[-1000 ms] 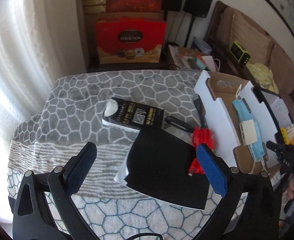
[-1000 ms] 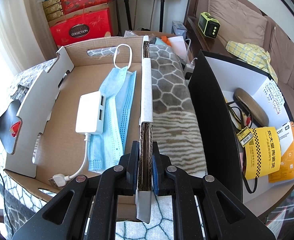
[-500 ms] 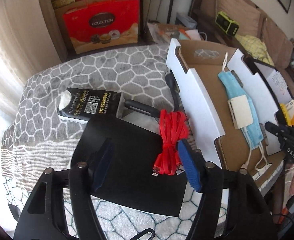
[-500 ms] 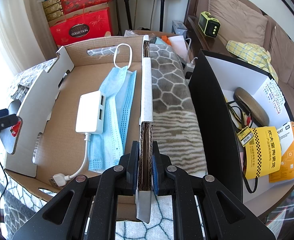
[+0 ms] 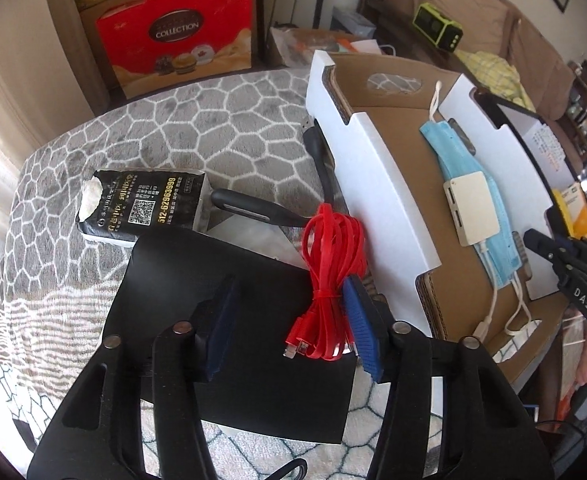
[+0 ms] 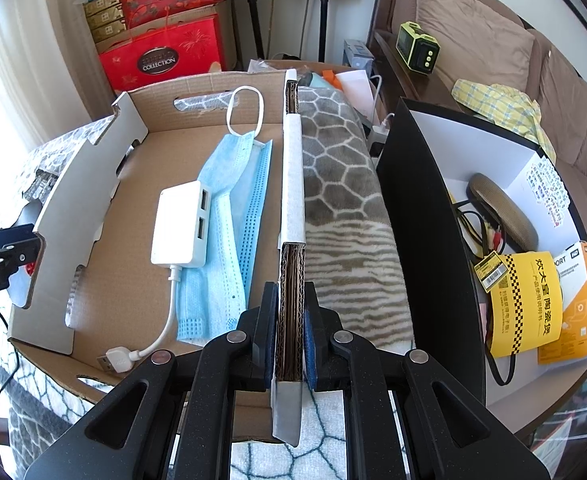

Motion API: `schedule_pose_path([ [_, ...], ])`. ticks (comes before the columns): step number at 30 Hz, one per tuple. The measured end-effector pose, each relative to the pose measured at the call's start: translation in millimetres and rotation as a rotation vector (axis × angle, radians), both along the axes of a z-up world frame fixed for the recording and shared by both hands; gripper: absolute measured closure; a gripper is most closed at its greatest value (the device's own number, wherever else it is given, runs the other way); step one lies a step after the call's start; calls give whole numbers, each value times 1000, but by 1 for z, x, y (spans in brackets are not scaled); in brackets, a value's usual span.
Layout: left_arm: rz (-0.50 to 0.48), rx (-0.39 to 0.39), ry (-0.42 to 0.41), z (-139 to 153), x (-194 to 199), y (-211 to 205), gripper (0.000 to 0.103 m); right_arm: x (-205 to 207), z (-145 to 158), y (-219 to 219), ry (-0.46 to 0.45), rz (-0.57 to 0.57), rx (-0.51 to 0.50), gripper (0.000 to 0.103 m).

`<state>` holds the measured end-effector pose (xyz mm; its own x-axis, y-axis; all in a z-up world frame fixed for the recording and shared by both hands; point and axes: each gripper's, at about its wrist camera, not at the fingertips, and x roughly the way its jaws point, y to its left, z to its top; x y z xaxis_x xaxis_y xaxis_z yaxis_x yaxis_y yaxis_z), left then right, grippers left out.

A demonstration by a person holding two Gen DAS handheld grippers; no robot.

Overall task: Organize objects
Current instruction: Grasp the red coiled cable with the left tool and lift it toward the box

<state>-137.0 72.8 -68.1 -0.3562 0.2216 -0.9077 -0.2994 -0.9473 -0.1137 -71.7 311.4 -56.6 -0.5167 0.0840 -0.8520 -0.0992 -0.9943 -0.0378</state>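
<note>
- your left gripper [image 5: 289,320] is closing around the red cable bundle [image 5: 329,280], which lies on the black sheet [image 5: 233,360] left of the cardboard box [image 5: 373,168]; pads not squeezing it yet
- your right gripper [image 6: 289,340] is clenched on the box's right wall [image 6: 291,200]

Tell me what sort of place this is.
Most likely a home living room: a brown sofa with cushions along the wall, red gift boxes stacked in the corner, and a table under a patterned fleece cloth.
</note>
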Motion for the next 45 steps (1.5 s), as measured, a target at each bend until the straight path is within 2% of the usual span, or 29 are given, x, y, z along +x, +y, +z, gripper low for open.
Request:
schedule_pose_path([
  [2, -6, 68, -32, 1, -1, -3, 86, 0, -1, 0, -2, -1, -2, 93],
  [5, 5, 98, -41, 2, -2, -7, 91, 0, -1, 0, -3, -1, 0, 93],
  [9, 12, 117, -46, 2, -3, -10, 90, 0, -1, 0, -3, -1, 0, 93],
  [11, 35, 141, -63, -1, -5, -15, 85, 0, -1, 0, -3, -1, 0, 93],
  [12, 39, 151, -77, -3, -6, -16, 78, 0, -1, 0, -3, -1, 0, 93],
  [16, 26, 163, -84, -3, -6, -15, 74, 0, -1, 0, -6, -1, -1, 93],
  [18, 0, 172, -85, -2, -5, -11, 57, 0, -2, 1, -7, -2, -2, 93],
  [20, -25, 169, -84, -2, -3, -6, 54, 0, -2, 1, -7, -3, 0, 93],
  [22, -40, 148, -76, -3, -2, -2, 57, 0, -3, 2, -8, -4, -3, 93],
  [24, -37, 137, -86, -4, -2, -2, 81, 0, -3, 2, -10, -5, -3, 93],
  [28, -24, 179, -97, -6, -1, -7, 84, 0, -3, 2, -10, -5, -4, 93],
  [29, -11, 191, -96, -5, -1, -10, 90, 0, -3, 1, -11, -5, -3, 93],
  [34, 41, 198, -57, 7, -1, -21, 92, 1, -4, 2, -10, -4, -3, 93],
  [39, 78, 256, -12, 28, 2, -33, 92, 0, -3, 2, -11, -5, -2, 93],
  [45, 38, 319, 46, 62, 14, -26, 92, 0, -3, 1, -12, -5, 1, 93],
])
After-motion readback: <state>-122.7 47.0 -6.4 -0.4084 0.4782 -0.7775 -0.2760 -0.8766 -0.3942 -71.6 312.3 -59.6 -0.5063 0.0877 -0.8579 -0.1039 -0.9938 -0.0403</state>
